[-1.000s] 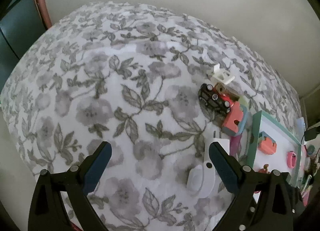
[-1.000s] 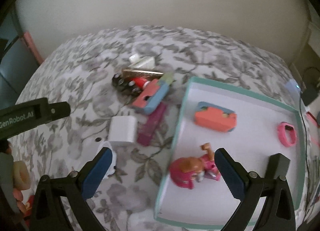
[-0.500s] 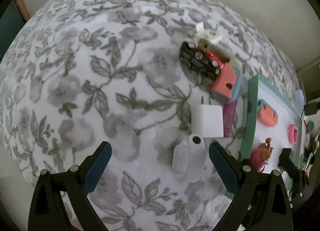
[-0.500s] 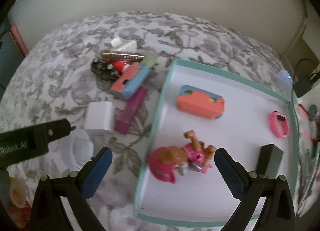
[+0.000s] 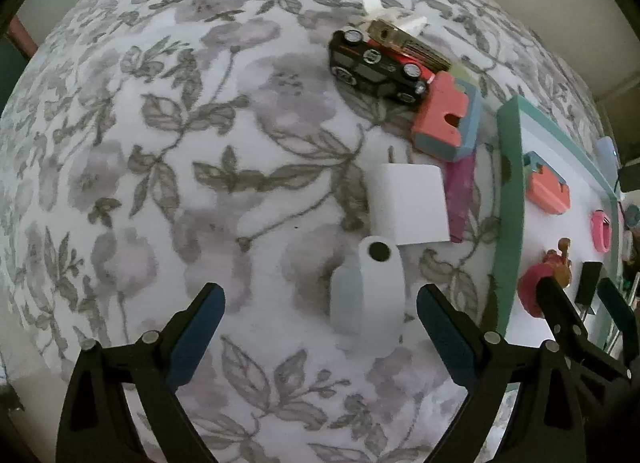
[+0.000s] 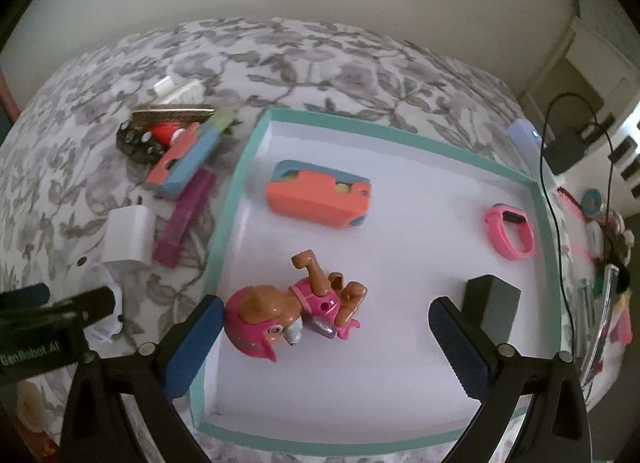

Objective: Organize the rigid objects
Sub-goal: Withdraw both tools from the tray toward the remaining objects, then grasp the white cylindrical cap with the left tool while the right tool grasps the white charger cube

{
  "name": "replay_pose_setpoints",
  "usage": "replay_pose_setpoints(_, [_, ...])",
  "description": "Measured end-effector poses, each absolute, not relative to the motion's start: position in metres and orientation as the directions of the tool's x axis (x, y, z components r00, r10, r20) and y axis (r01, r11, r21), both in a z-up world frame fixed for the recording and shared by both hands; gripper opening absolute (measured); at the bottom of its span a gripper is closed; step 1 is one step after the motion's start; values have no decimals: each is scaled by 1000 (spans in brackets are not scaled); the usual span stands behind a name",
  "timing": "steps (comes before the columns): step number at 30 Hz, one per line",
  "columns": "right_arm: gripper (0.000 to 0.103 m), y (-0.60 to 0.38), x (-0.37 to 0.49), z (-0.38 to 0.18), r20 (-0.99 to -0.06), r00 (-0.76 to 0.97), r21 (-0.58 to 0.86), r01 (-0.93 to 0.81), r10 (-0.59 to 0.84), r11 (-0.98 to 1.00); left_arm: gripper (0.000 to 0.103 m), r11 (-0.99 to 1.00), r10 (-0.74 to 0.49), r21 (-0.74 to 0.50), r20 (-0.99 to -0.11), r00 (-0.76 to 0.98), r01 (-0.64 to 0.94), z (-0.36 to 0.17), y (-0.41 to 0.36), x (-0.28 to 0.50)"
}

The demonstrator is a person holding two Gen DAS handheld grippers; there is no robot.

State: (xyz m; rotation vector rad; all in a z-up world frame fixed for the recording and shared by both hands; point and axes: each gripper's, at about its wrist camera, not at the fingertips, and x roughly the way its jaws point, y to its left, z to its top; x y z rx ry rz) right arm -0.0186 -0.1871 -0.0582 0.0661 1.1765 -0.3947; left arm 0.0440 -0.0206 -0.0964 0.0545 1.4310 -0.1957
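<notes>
On the grey floral cloth (image 5: 168, 151), the left gripper (image 5: 318, 327) gapes wide and empty around a white rounded plastic holder (image 5: 374, 291), just below a white cube charger (image 5: 408, 203). Rightward, the right gripper (image 6: 326, 343) spreads wide over the teal-rimmed white tray (image 6: 236, 199), above a pink pup figure (image 6: 288, 315).

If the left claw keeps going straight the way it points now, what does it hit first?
Most likely the white rounded plastic gadget with a dark hole, lying on the floral cloth between the open left claw fingers. The white square charger plug lies just beyond it. Depth is hard to judge here.
</notes>
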Motion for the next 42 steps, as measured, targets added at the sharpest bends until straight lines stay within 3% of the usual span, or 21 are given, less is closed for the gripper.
replay_pose_setpoints(4, [103,-186,-19,-55,-900,335,-161,340,-279,926,91,979,-120,-97,-985,121,180,-98,-29,41])
replay_pose_setpoints(5, [103,-186,-19,-54,-898,338,-163,339,-282,926,87,978,-124,-102,-985,116,183,-99,-31,40])
replay_pose_setpoints(6, [103,-185,-19,-53,-895,343,-166,338,-285,926,77,976,-131,-109,-985,110,188,-101,-33,40])
replay_pose_setpoints(8, [103,-184,-19,-52,-891,349,-168,339,-289,926,69,973,-138,-117,-986,96,197,-105,-40,39])
replay_pose_setpoints(11, [103,-185,-19,-50,-888,358,-164,339,-288,927,69,972,-131,-110,-987,89,209,-110,-45,36])
replay_pose_setpoints(18, [103,-182,-18,-45,-877,391,-147,339,-281,929,36,967,-152,-127,-983,101,219,-110,-55,35])
replay_pose_setpoints(30, [103,-161,2,-45,-876,468,19,278,-118,960,36,981,-186,-172,-967,175,94,-92,-21,52])
replay_pose_setpoints(42, [103,-108,31,-60,-889,458,84,113,23,990,36,974,-214,-225,-954,211,-30,-87,41,69])
